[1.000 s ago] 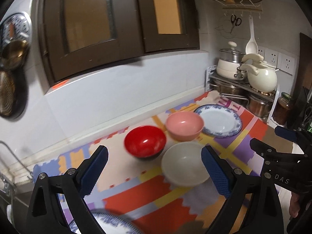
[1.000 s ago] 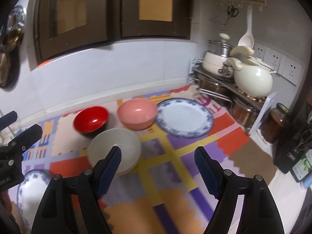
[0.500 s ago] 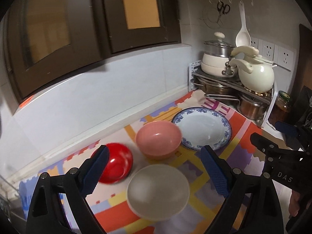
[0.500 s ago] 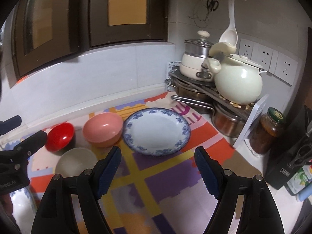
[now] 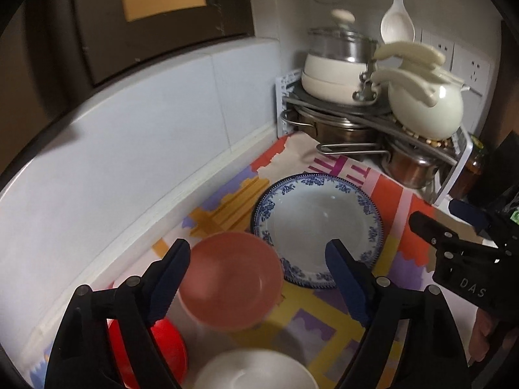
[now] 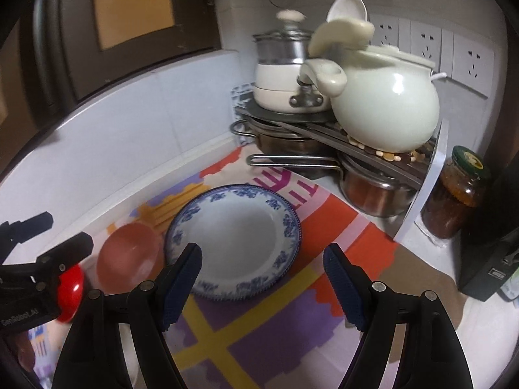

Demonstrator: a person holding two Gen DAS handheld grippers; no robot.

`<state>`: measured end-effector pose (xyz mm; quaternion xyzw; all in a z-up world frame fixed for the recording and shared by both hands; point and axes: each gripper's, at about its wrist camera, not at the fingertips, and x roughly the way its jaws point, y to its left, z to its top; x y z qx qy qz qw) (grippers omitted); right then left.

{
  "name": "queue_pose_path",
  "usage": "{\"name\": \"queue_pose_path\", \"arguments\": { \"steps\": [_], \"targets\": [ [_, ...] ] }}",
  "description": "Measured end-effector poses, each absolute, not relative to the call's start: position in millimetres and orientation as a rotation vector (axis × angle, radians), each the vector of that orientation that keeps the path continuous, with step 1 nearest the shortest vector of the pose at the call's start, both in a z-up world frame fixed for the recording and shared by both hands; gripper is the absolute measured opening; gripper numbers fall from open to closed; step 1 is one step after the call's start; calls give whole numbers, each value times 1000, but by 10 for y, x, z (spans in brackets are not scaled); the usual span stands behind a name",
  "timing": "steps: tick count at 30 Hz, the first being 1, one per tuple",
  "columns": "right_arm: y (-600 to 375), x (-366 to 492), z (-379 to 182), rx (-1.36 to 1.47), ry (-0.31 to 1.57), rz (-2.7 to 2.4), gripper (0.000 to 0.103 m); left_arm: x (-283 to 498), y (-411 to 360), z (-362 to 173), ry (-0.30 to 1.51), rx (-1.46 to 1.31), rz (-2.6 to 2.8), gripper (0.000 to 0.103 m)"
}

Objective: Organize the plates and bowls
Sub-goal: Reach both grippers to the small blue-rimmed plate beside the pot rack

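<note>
A blue-rimmed white plate (image 5: 319,227) lies on the colourful mat; it also shows in the right wrist view (image 6: 236,240). A pink bowl (image 5: 232,280) sits to its left, also seen in the right wrist view (image 6: 128,257). A red bowl (image 5: 162,353) and a white bowl (image 5: 256,371) lie nearer, partly hidden by the fingers. My left gripper (image 5: 258,278) is open and empty above the pink bowl. My right gripper (image 6: 261,278) is open and empty over the near edge of the plate.
A metal rack (image 6: 324,129) at the back right corner holds a cream pot (image 6: 386,107), a lidded steel pot (image 6: 285,74) and pans below. A jar (image 6: 454,194) stands to the right. The tiled wall (image 5: 129,129) runs along the left.
Both grippers have swung right and moved forward toward the plate and rack. The bowls have slid to the lower left of each view. Both grippers stay open.
</note>
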<state>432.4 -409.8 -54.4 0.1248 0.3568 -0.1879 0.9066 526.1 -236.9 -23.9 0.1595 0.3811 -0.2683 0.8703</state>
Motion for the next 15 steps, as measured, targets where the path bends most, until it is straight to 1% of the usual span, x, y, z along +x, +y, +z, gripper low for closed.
{"name": "queue_pose_path", "arguments": {
  "steps": [5,7,13,15],
  "targets": [
    [-4274,4608,-757,301,782,-449,78,5564,-2559,-424,824,394,-603,86],
    [-4335,4692,-837,321,796,-473,78,5702,-2648,-510,851,426,-607,82],
    [-4440,4992,-1107,382,864,-543,78,6150,-2914,-807,991,459,-632,80],
    [-4457,5071,-1169,388,881,-561,78,6258,-2982,-890,1020,457,-635,77]
  ]
}}
